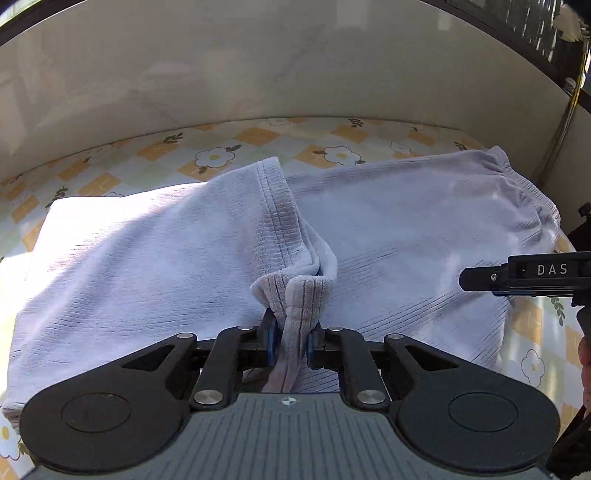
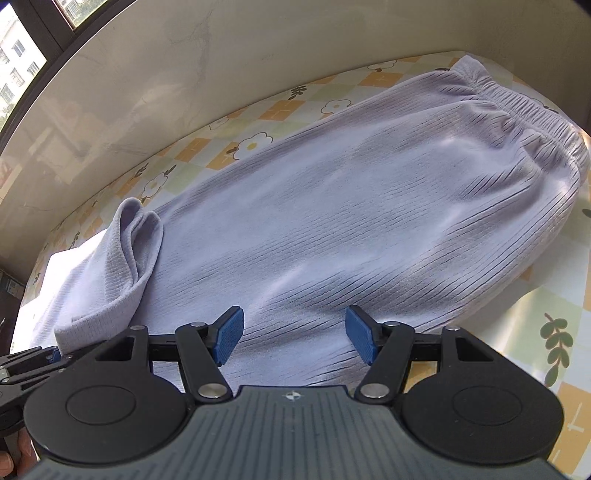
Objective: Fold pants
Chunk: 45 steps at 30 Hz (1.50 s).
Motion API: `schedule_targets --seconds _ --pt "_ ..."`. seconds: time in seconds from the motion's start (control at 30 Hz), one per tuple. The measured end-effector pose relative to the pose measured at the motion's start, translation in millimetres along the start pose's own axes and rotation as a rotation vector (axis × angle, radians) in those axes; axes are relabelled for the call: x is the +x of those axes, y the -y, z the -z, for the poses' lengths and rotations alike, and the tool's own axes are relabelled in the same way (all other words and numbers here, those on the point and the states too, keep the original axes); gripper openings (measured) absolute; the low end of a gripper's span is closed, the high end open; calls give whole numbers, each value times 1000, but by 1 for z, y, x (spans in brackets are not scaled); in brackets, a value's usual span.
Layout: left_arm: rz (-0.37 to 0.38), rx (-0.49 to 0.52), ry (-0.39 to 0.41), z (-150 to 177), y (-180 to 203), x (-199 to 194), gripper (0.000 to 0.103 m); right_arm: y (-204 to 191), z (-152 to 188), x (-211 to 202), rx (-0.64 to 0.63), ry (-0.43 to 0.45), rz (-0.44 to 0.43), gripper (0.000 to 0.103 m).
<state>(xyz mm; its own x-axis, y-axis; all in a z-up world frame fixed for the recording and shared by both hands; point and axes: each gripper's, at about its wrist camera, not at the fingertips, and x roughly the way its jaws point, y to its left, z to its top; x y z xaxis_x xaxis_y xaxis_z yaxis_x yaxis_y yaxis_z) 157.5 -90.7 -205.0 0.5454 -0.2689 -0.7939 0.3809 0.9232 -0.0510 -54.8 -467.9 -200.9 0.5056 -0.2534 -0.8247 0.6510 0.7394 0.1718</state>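
Pale lilac ribbed pants (image 1: 388, 229) lie across the flowered table. Their leg end is folded back over the middle, the hem (image 1: 277, 206) running up the fold. My left gripper (image 1: 291, 336) is shut on the near corner of that hem and holds it a little above the cloth. In the right wrist view the pants (image 2: 351, 206) stretch to the elastic waistband (image 2: 524, 110) at the far right. My right gripper (image 2: 295, 332) is open and empty just above the pants' near edge. It also shows in the left wrist view (image 1: 480, 278) at the right.
The tablecloth (image 1: 221, 147) with orange squares and white flowers covers the table, which meets a beige wall (image 1: 258, 66) at the back. A window frame (image 2: 44, 33) is at the upper left of the right wrist view. The left gripper's body (image 2: 22, 365) shows at the lower left.
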Motion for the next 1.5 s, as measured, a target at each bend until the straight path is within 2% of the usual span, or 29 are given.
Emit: schedule_targets --seconds 0.03,0.1,0.17,0.3,0.37,0.43,0.57,0.63,0.7,0.83,0.87,1.0,1.17,1.23,1.3,1.37,1.4,1.43,1.5 --pt "13 -12 4 2 -3 0 25 0 0 -1 -7 0 -2 65" --pt "75 -53 21 1 -8 -7 51 -1 0 -1 -6 -2 -4 65" --pt "162 -110 64 -3 -11 -23 60 -3 -1 -1 7 -2 -11 65" --pt "172 -200 153 -7 -28 -53 60 -17 -6 -1 3 4 -50 65" --pt "132 -309 196 -8 -59 -67 60 -28 -8 0 -20 6 -75 65" --pt "59 -401 213 -2 -86 -78 60 -45 -8 2 -44 0 -121 63" --pt "-108 -591 181 23 -146 -90 58 -77 -4 12 -95 -41 -206 60" --pt "-164 -653 162 40 -165 -94 58 -94 0 18 -142 -71 -219 60" --pt "-182 -684 155 54 -176 -99 58 -104 4 22 -165 -93 -216 60" --pt "-124 -673 116 78 -186 -104 60 -112 8 28 -155 -123 -188 62" --pt "-104 -653 102 80 -192 -107 60 -112 8 29 -150 -127 -185 63" --pt "-66 -527 54 88 -175 -103 60 -108 9 33 -94 -155 -176 65" --pt "-101 -434 20 85 -165 -82 60 -103 10 29 -38 -165 -166 65" --pt "-148 -399 2 86 -162 -77 60 -108 11 28 -51 -165 -166 65" --pt "-190 -396 -7 88 -163 -73 60 -112 11 27 -66 -166 -174 65" --pt "-202 -408 -11 91 -167 -72 62 -115 12 28 -78 -162 -178 64" --pt "-200 -415 -10 92 -168 -72 62 -116 13 29 -76 -160 -168 54" --pt "-198 -418 -9 92 -169 -72 62 -116 13 29 -66 -159 -167 34" --pt "-212 -401 -5 91 -170 -71 62 -116 13 28 -56 -157 -185 19"
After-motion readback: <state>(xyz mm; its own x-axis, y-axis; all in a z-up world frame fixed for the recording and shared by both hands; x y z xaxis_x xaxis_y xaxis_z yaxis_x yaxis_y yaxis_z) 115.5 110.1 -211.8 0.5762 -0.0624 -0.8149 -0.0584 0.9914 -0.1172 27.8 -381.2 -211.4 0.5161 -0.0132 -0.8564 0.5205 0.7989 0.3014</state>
